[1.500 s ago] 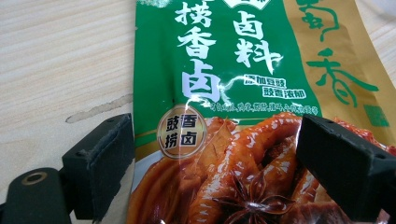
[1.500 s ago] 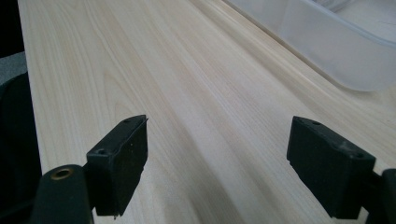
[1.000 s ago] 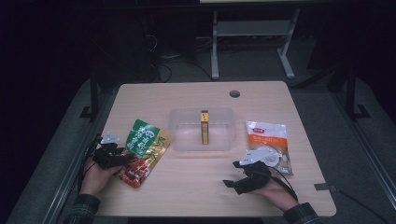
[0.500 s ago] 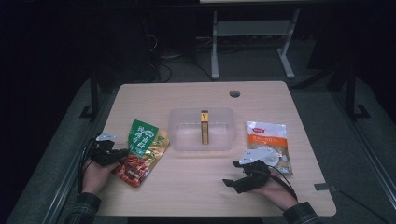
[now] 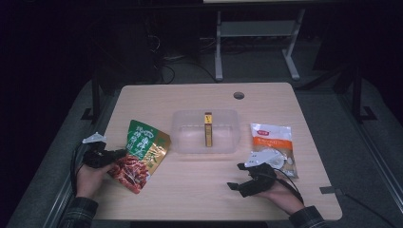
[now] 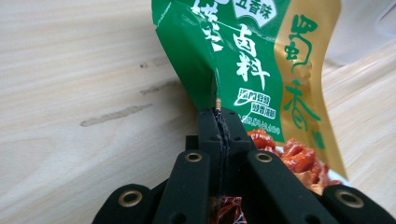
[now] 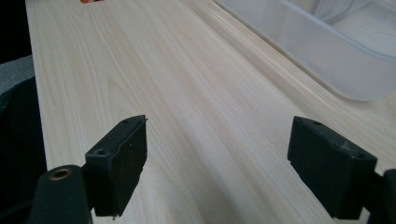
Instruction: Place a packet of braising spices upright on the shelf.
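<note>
We find the left tongs [image 6: 218, 122] pressed together on the edge of the green seasoning packet [image 6: 254, 70]; a second ago their jaws stood apart around that edge, and they have just been closing onto it. In the high view the left tongs [image 5: 110, 156] sit at the packet's [image 5: 142, 153] left side, and the packet now lies slightly raised and pulled toward the left hand [image 5: 89, 176] compared with the earlier frame. The clear tub [image 5: 205, 131] with the upright yellow box [image 5: 208, 128] stands to the right of those tongs, in the same place as before. The right tongs [image 7: 217, 172] are spread wide over bare table [image 7: 187, 116], nothing between them, unmoved. The white packet [image 5: 273, 145] lies just beyond the right tongs [image 5: 243, 180], untouched.
</note>
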The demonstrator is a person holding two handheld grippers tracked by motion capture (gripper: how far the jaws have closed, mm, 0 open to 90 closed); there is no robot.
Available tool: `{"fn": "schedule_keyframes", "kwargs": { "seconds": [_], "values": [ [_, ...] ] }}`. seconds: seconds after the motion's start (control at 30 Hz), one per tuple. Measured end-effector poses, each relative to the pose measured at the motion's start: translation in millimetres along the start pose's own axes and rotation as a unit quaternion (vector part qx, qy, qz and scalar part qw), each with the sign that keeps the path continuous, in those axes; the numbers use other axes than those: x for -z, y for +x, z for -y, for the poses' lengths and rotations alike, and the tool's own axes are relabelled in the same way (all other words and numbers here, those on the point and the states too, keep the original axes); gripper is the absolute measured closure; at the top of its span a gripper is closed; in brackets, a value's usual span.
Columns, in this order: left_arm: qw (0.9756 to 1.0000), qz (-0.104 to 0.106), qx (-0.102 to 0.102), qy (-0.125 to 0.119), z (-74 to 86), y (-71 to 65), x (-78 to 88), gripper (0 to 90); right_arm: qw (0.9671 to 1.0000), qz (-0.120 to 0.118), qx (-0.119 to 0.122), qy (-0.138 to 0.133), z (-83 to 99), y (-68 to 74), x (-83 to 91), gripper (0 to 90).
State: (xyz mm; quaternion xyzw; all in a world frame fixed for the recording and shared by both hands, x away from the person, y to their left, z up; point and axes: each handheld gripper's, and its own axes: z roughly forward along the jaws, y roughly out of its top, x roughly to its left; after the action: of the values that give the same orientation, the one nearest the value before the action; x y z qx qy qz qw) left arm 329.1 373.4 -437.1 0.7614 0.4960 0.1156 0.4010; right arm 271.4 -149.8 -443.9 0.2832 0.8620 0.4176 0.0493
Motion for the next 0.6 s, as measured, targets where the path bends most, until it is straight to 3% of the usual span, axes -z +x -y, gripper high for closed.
{"fn": "schedule_keyframes", "kwargs": {
  "seconds": [0.2, 0.47, 0.6],
  "values": [
    [0.9996, 0.011, 0.003, -0.024, -1.6, 0.6, 17.2, 89.5, 0.9999, -0.007, -0.003, 0.006, -1.4, 1.4, 0.4, 14.6],
    [0.9982, 0.03, -0.023, -0.047, -8.1, -8.3, 34.3, 89.7, 0.9996, -0.026, -0.009, -0.001, -2.4, 0.8, 1.2, 14.2],
    [0.9968, 0.044, -0.024, -0.062, -12.4, -13.3, 41.5, 89.8, 0.9996, -0.027, -0.014, -0.001, -2.4, 0.1, 1.0, 14.2]
  ]
}}
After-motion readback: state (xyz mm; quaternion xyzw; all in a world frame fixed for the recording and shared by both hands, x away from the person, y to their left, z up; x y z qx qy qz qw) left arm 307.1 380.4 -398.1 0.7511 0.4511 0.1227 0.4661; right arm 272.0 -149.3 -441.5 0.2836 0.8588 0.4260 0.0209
